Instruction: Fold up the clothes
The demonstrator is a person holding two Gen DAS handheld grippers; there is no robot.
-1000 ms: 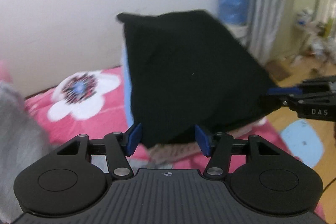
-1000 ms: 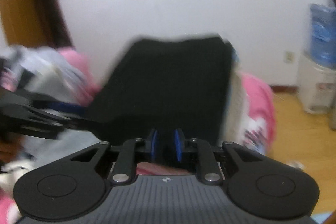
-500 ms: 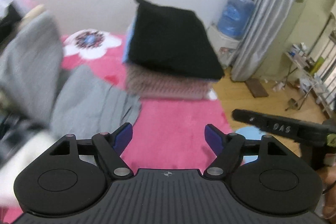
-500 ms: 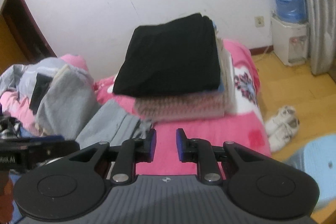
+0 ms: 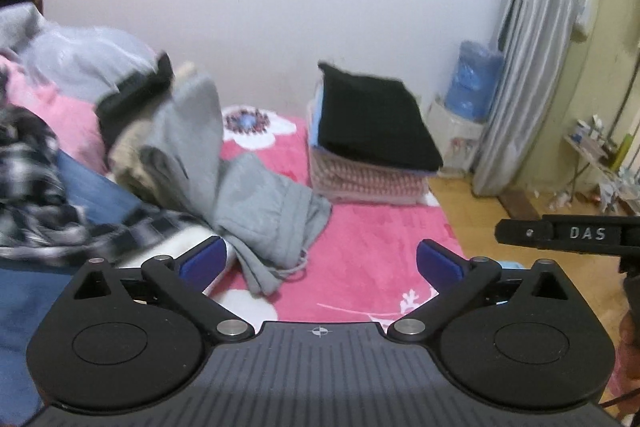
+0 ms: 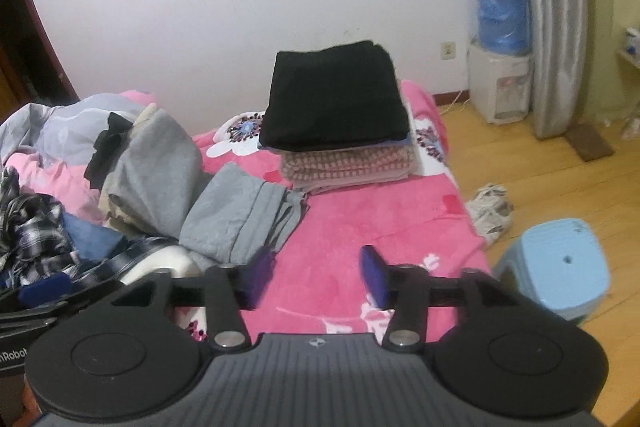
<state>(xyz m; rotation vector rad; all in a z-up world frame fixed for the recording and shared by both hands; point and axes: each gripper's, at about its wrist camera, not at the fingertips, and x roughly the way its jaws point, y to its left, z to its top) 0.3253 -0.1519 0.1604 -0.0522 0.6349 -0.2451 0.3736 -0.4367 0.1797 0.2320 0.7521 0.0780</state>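
Observation:
A folded black garment (image 6: pixel 334 99) (image 5: pixel 376 119) tops a stack of folded clothes (image 6: pixel 348 167) at the far end of the pink bedspread (image 6: pixel 360 223). Grey trousers (image 6: pixel 240 211) (image 5: pixel 260 203) lie crumpled in the middle of the bed, beside a heap of unfolded clothes (image 6: pixel 60 163). My left gripper (image 5: pixel 318 261) hovers well back from the stack, its jaws opening wide with nothing between them. My right gripper (image 6: pixel 316 273) is likewise back from the stack, jaws opening and empty. The right gripper's arm (image 5: pixel 568 233) shows at the right edge of the left wrist view.
A light blue plastic stool (image 6: pixel 556 263) stands on the wooden floor by the bed. White shoes (image 6: pixel 490 211) lie beside it. A water dispenser (image 6: pixel 500 51) and a grey curtain (image 6: pixel 552 19) stand by the far wall. A cluttered shelf (image 5: pixel 600 155) is at the right.
Both grippers let go of the black garment, which now lies on the stack. Both pulled back and up from it, and their jaws spread apart.

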